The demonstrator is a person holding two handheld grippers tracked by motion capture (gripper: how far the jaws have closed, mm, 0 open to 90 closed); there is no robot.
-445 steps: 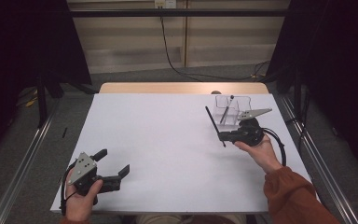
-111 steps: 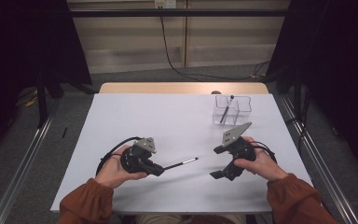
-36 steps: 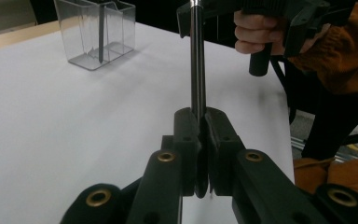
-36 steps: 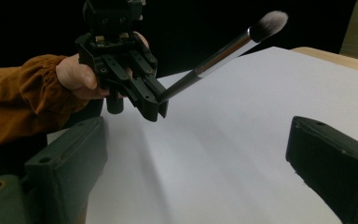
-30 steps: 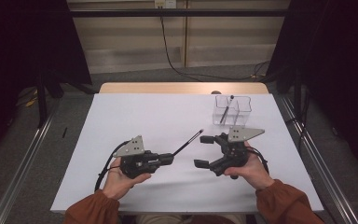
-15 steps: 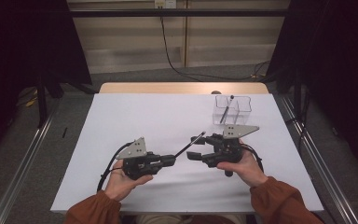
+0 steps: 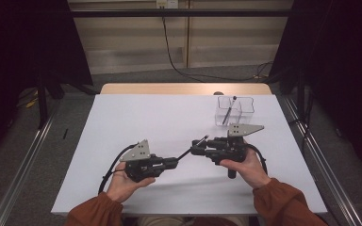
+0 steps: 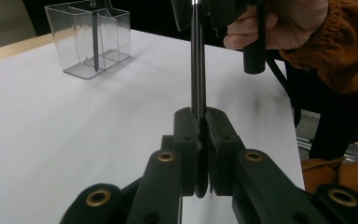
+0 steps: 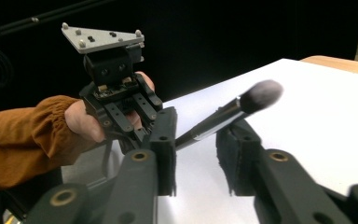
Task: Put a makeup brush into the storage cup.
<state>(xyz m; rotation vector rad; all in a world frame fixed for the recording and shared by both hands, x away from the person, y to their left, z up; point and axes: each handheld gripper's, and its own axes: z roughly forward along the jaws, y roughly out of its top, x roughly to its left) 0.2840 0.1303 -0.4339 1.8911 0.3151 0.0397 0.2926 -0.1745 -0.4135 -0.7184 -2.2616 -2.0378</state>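
The makeup brush point(image 9: 228, 114) hangs above the white table point(image 7: 136, 117), in front of the clear organizer point(image 7: 234, 110), its handle end hidden inside the left gripper point(image 7: 174, 163), which is clenched on it. It points bristles-first toward the organizer. The right gripper point(image 9: 196, 154), whose jaws were wide apart a second ago, has just been closing around the ferrule, pads not yet touching.

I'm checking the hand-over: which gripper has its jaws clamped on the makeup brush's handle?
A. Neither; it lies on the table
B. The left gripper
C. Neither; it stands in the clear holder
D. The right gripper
B: in the left gripper view the left gripper pinches the makeup brush by its handle, while the right gripper has a gap around it.
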